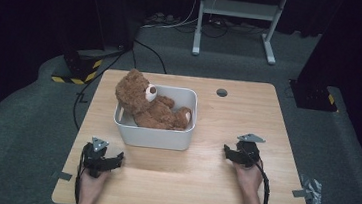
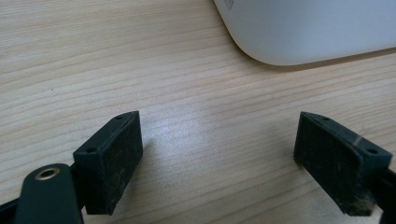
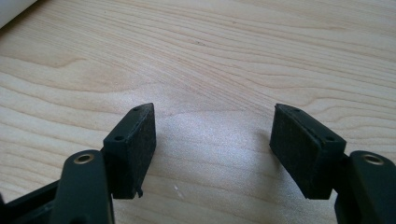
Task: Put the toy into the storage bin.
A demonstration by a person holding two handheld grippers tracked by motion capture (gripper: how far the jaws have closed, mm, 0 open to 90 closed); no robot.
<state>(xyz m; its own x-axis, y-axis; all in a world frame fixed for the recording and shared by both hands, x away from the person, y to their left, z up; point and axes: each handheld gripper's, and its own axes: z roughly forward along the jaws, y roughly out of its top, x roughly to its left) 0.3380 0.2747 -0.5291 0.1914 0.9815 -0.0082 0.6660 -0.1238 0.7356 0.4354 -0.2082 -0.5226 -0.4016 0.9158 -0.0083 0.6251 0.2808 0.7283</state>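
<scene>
teddy bear (image 1: 146,104) lies inside the white bin (image 1: 155,135), head propped on the bin's far-left rim, long axis running from there to the bin's near-right corner. left gripper (image 1: 119,158) rests on the table (image 1: 201,179) just near-left of the bin, jaws wide apart, nothing between. right gripper (image 1: 226,152) sits well right of the bin (jaws also spread, empty). left is the nearer one.

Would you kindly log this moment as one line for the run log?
teddy bear: lying in white bin | left gripper: open, empty, near bin | right gripper: open, empty, over wooden table
</scene>
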